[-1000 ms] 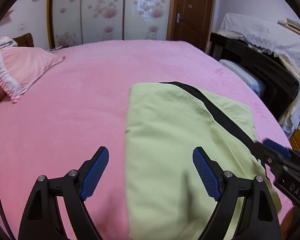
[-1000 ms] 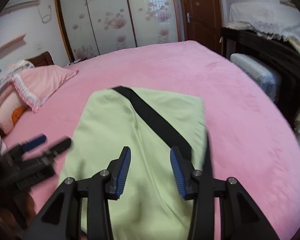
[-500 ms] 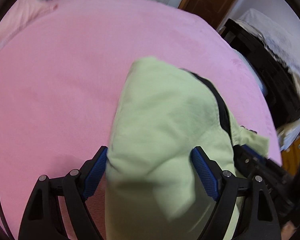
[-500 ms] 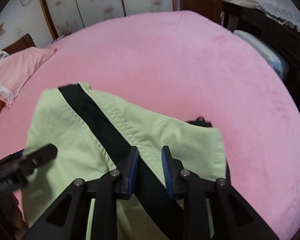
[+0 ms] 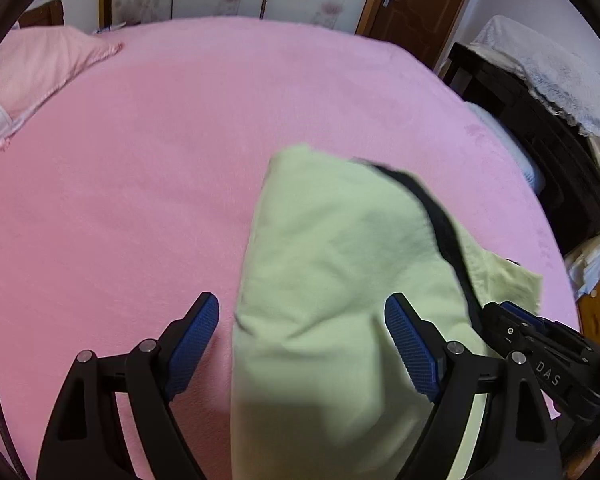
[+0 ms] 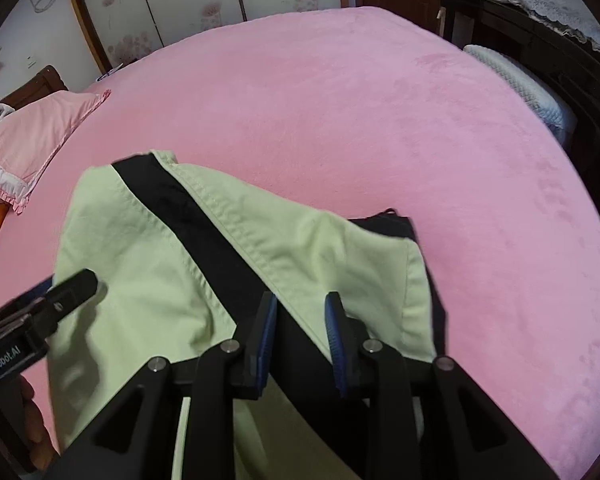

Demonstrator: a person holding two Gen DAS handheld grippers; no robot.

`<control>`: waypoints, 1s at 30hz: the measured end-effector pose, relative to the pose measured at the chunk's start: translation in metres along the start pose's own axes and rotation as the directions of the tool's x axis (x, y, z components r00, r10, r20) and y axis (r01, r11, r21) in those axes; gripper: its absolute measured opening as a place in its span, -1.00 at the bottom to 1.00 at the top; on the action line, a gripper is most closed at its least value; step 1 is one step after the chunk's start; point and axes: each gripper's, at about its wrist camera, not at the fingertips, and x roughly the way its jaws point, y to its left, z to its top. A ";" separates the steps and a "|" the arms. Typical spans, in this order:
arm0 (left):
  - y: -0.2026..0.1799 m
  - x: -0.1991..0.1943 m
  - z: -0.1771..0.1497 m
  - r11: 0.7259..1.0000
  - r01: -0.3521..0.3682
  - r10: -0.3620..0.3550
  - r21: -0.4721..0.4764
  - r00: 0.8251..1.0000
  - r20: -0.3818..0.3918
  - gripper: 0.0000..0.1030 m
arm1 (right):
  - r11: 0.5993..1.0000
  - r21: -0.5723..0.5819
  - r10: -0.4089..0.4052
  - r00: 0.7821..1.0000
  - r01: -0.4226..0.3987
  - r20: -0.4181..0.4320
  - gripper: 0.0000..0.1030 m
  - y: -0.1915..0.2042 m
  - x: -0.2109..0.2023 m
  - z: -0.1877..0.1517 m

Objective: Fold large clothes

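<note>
Garment (image 6: 148, 280) on bed (image 6: 379, 120), pillow (image 6: 36, 136) left.

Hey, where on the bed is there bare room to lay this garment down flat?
Bare pink bed stretches beyond the garment toward the wardrobe, and on its right toward the dark furniture. The left edge is crowded by the pillow.
</note>
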 end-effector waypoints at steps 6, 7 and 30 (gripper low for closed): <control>-0.006 -0.053 0.006 1.000 -0.010 0.009 0.019 0.999 0.051 0.81 | 0.998 0.062 0.014 1.000 -0.015 0.011 -0.50 -0.010 -0.045 -0.003; -0.010 -0.066 0.006 0.998 -0.045 0.042 0.035 0.996 0.076 0.85 | 0.997 0.071 0.015 1.000 -0.016 0.014 -0.50 -0.010 -0.054 -0.004; -0.008 -0.223 -0.010 0.976 0.071 -0.101 0.205 0.985 0.143 0.99 | 0.987 -0.004 0.152 0.944 -0.158 0.292 0.38 -0.008 -0.249 -0.026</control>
